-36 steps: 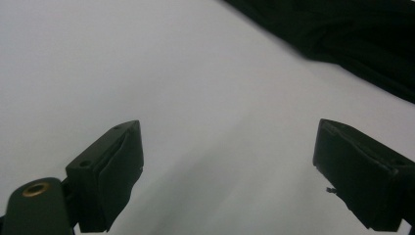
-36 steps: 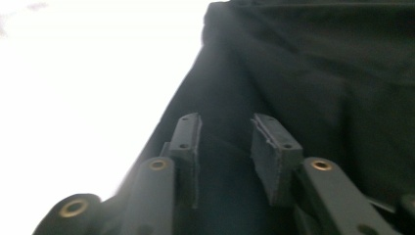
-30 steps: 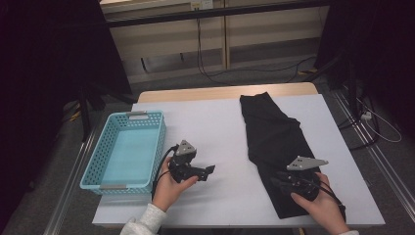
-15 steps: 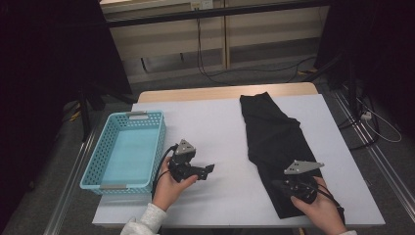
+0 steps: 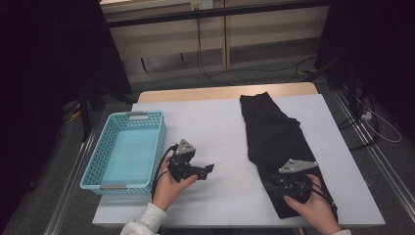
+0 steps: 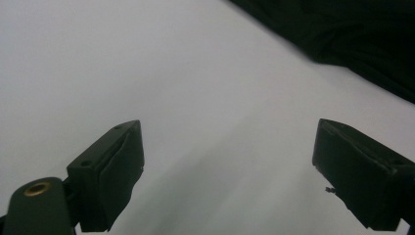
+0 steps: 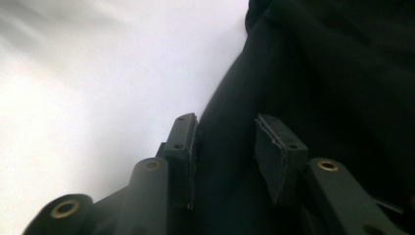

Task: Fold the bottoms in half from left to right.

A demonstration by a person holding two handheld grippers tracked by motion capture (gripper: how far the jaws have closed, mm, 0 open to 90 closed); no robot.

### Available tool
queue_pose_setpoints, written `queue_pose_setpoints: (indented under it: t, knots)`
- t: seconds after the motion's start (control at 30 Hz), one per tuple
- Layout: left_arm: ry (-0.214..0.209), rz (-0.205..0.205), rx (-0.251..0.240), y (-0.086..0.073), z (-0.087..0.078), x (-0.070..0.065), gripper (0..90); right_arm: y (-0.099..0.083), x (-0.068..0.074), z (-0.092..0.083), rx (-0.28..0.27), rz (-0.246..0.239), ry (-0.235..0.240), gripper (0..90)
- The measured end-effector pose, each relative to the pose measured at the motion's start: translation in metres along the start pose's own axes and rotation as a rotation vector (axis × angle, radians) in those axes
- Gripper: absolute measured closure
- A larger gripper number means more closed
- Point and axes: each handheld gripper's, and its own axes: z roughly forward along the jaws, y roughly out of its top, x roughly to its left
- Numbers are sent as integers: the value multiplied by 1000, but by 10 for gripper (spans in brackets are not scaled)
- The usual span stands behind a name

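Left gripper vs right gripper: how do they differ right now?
The left gripper has its jaws wide apart over bare white table; the right gripper has its jaws narrow, with a fold of the black garment between them, just reopened a little. The left sits beside the blue basket; the right sits on the garment's near end. Both are hand-held and low.

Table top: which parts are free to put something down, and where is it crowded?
The table is bare in a wide strip between the blue basket and the black cloth, from the far edge down to the left gripper. A narrow bare strip runs right of the cloth. It is crowded near the right gripper on the cloth.
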Motion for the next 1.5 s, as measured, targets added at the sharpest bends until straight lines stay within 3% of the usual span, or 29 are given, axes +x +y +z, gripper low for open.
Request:
queue_pose_setpoints:
  t: [0.1,0.47,0.57,0.73,0.9,1.2,1.43,1.5]
  knots:
    - [6,1,-4,0,-1,0,118,0,-2,-4,5,14,12,878]
    - [4,0,-8,1,-2,0,118,-12,4,-19,27,-5,43,868]
    - [5,0,-10,1,-3,0,118,-10,4,-19,2,-8,31,674]
    - [9,-1,-8,1,-4,1,117,2,2,-17,-50,-14,11,547]
    - [9,-4,-8,1,-5,2,114,11,-8,-12,-97,39,-36,388]
    - [14,7,2,0,-5,1,109,31,-29,-7,-150,96,-108,259]
    - [9,13,9,0,-7,4,97,45,-41,4,-137,105,-102,224]
    - [11,-2,-1,-1,-8,5,96,50,-43,5,-142,102,-116,215]
